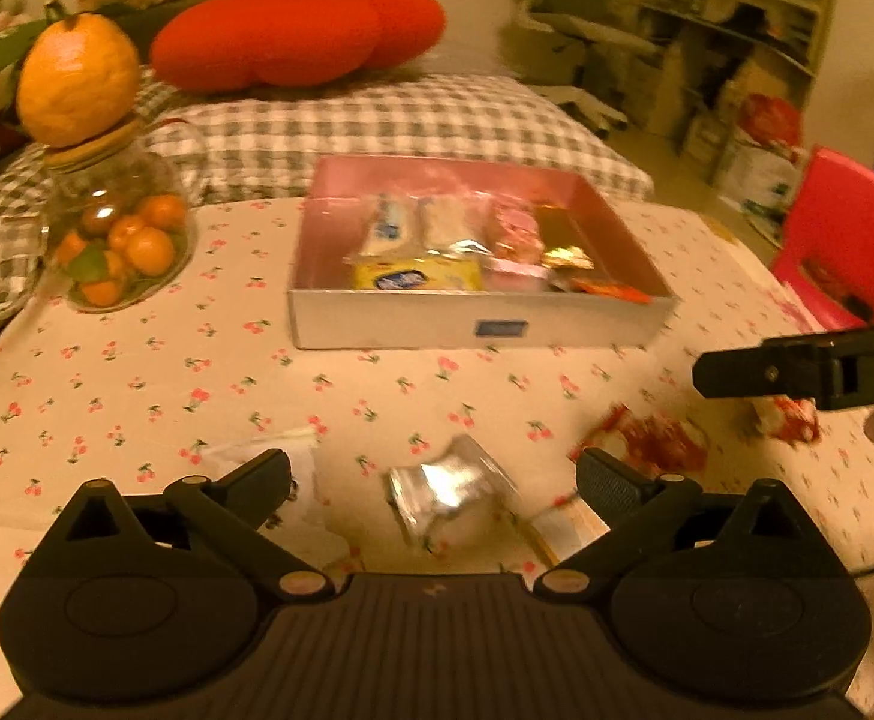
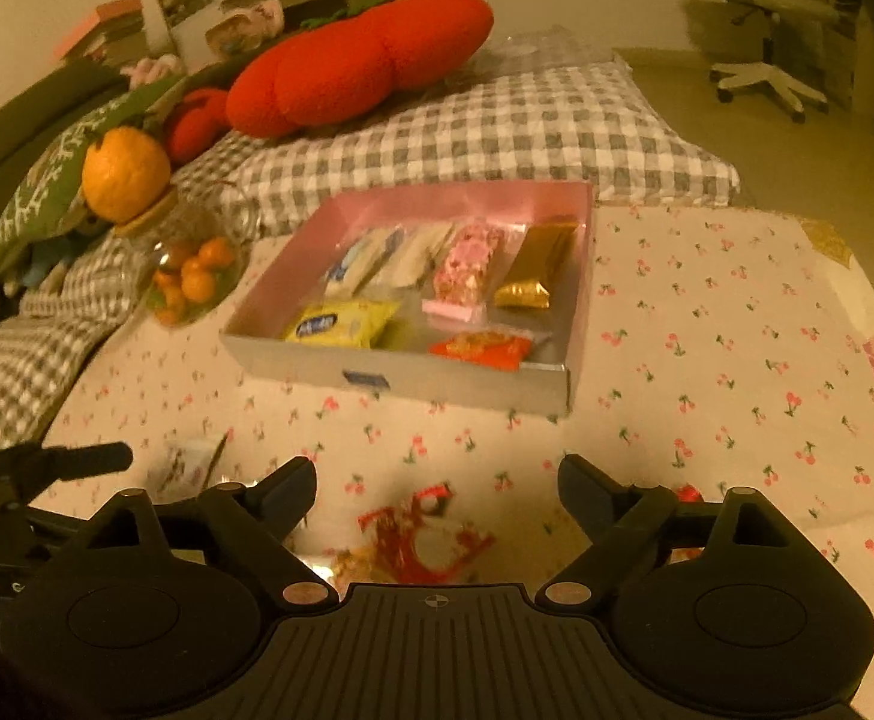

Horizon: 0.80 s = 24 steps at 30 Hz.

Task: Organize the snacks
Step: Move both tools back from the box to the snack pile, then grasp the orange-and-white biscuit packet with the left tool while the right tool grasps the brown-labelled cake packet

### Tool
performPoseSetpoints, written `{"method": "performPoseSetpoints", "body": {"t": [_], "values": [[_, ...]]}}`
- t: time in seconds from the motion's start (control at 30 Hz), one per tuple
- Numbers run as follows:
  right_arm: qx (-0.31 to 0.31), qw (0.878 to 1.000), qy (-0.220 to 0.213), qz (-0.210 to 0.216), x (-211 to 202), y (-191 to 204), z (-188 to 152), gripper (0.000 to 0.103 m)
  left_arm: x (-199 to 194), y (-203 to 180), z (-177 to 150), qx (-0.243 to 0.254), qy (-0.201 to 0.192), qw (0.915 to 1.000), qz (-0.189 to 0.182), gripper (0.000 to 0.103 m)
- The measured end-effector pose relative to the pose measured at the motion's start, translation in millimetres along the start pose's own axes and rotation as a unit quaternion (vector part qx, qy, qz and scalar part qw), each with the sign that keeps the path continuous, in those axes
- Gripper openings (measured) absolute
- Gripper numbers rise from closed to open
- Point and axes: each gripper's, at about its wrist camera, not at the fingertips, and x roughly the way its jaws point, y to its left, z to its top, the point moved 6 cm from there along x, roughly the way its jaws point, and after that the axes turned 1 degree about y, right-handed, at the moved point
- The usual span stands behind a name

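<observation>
Left wrist view, left tongs [image 1: 434, 471] spread wide around silver snack [image 1: 448, 495], right tongs [image 2: 437, 483] wide over red wrapper [image 2: 425, 531].

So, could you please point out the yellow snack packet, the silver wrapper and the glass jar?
yellow snack packet [image 2: 341, 329], right wrist view, middle of the packet.
silver wrapper [image 1: 445, 495], left wrist view, crumpled centre.
glass jar [image 1: 116, 228], left wrist view, front of its belly.

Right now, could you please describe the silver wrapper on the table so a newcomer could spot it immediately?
Start at the shallow box of snacks on the cherry-print tablecloth. Nearer than it, between the open left gripper's fingers, lies the silver wrapper. It is crinkled and shiny, unlike the red packet and white packet beside it.
</observation>
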Motion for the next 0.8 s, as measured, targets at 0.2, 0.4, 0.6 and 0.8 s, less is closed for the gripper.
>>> {"method": "performPoseSetpoints", "body": {"t": [0.2,0.4,0.6,0.8], "values": [[0.009,1.000,0.029,0.005,1,-11,-19,0.090,2,-6,-13,0.024,-0.001,0.9989,-0.040,0.102],[0.042,0.997,0.068,0.020,8,-15,-36,0.090,11,-25,-25,0.079,0.004,0.9924,-0.095,0.100],[0.090,0.991,0.092,0.034,15,-21,-42,0.090,23,-50,-32,0.160,0.001,0.9809,-0.111,0.090],[0.093,0.989,0.109,0.033,24,-19,-46,0.089,35,-69,-40,0.224,0.010,0.9674,-0.118,0.070]]}}
